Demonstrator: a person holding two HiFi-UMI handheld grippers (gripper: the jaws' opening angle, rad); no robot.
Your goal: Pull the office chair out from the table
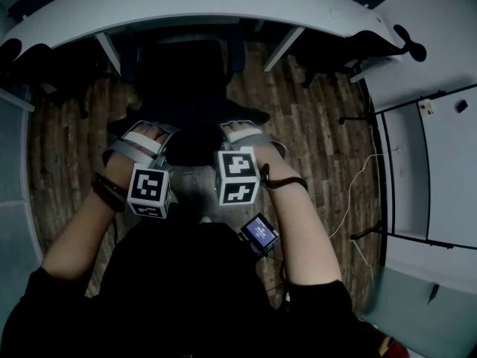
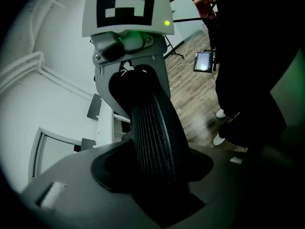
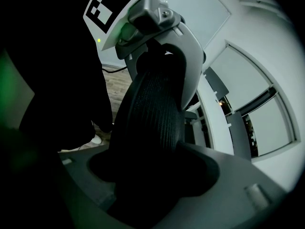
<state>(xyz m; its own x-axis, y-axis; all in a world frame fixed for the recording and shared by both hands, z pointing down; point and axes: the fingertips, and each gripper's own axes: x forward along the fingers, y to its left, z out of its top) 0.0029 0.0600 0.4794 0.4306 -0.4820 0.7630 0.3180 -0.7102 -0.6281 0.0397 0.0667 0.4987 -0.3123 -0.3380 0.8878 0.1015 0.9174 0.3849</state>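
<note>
The pale curved table (image 1: 223, 6) runs across the far side of the room, above a wooden floor (image 1: 313, 125). The black chair (image 1: 182, 73) stands in front of it, its seat partly under the table's edge and its back towards the person. The left gripper (image 1: 145, 136) and the right gripper (image 1: 242, 134) sit side by side on the top of the chair's back. Each is clamped on that ribbed mesh rim, which fills the gap between its jaws. A small screen (image 1: 259, 233) hangs near the person's right forearm.
</note>
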